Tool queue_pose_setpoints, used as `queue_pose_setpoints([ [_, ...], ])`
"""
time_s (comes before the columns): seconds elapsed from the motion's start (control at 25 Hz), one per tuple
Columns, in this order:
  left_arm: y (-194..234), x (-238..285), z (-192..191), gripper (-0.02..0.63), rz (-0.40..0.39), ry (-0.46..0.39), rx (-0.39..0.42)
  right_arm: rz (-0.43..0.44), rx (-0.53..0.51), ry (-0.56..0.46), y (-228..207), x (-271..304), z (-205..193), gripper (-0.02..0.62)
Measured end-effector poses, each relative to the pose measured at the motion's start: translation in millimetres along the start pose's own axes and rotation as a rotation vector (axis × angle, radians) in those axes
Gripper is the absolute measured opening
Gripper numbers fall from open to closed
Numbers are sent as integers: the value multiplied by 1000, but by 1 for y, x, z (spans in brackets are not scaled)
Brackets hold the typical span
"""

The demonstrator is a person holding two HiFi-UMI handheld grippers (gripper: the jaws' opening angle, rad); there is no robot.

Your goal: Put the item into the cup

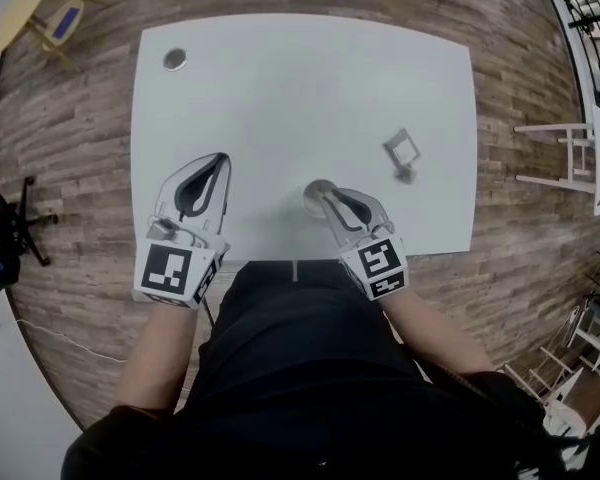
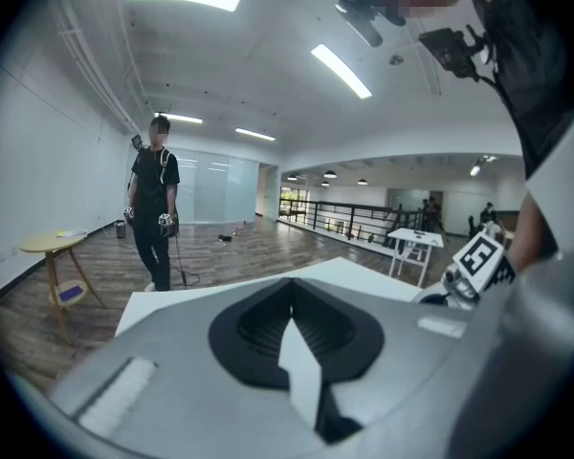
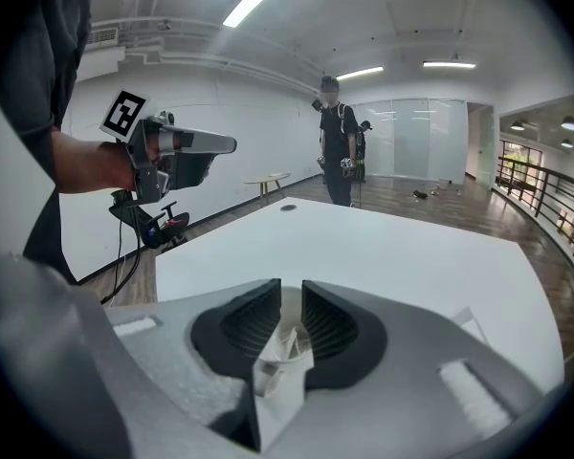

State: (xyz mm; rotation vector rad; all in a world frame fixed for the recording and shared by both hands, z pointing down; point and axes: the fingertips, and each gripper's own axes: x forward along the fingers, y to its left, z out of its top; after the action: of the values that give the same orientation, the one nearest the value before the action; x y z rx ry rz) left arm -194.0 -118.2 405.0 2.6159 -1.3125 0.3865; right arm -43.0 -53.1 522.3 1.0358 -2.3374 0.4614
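Observation:
A small pale cup point(image 1: 315, 197) stands near the front edge of the white table point(image 1: 300, 88). My right gripper point(image 1: 325, 200) is shut on the cup's rim. In the right gripper view the cup point(image 3: 285, 348) shows as a white wall between the black pads point(image 3: 330, 328). The item, a small dark binder clip point(image 1: 402, 154), lies on the table to the right of the cup and farther back. My left gripper point(image 1: 220, 161) hovers over the table's front left with its jaws together and nothing in them; its pads point(image 2: 311, 328) meet along a line.
A round grey grommet point(image 1: 175, 59) sits in the table's far left corner. A person point(image 3: 341, 142) stands beyond the table's far end on the wooden floor. A white rack point(image 1: 570, 153) is off to the right and a yellow side table point(image 1: 25, 3) at the far left.

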Motion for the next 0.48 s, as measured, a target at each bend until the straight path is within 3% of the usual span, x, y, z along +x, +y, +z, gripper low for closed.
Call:
queue_pose_setpoints([
  [0.16,1,-2,5,0,-3,-8,11,-8,-32,-18,1,-1,8,74],
  [0.48,-6,0,11,0,-17,-12,27,-28,6,-57,-11,-11,12,74],
])
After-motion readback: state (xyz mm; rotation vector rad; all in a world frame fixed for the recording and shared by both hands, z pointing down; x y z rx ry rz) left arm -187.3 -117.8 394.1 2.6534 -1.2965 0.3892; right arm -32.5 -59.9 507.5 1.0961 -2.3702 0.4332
